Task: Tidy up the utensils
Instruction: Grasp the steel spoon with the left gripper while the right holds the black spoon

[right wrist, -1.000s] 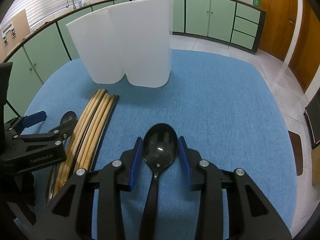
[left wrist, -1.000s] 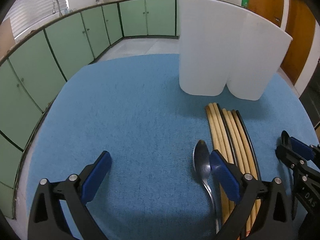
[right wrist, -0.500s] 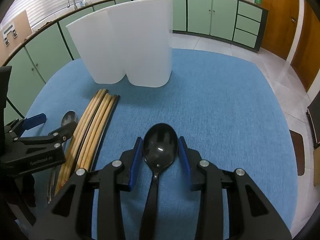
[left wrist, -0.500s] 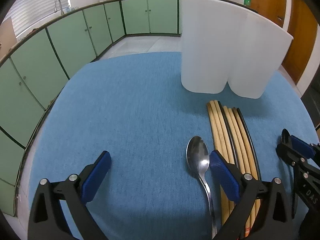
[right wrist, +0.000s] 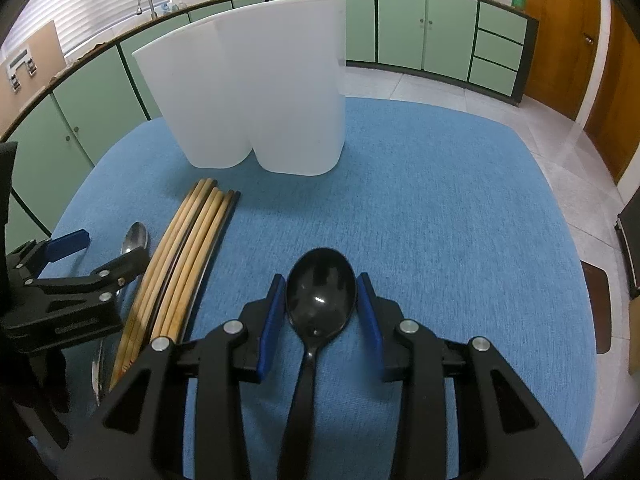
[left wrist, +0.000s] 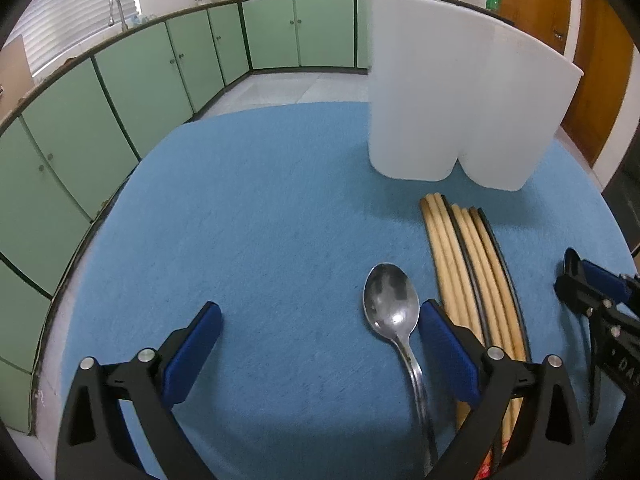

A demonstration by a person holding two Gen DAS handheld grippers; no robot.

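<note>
Black spoon (right wrist: 320, 296) pinched at the bowl by right gripper (right wrist: 321, 312), left gripper (left wrist: 320, 328) open; curved bowl may slip.

Green cabinets (left wrist: 160, 80) line pale tiled floor (right wrist: 560, 152); wooden doors (right wrist: 560, 32), perhaps blinds (left wrist: 80, 12).

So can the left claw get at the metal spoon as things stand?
Probably yes: the left claw is open, and the metal spoon lies on the blue mat just inside its right finger, with the chopsticks beyond.
</note>
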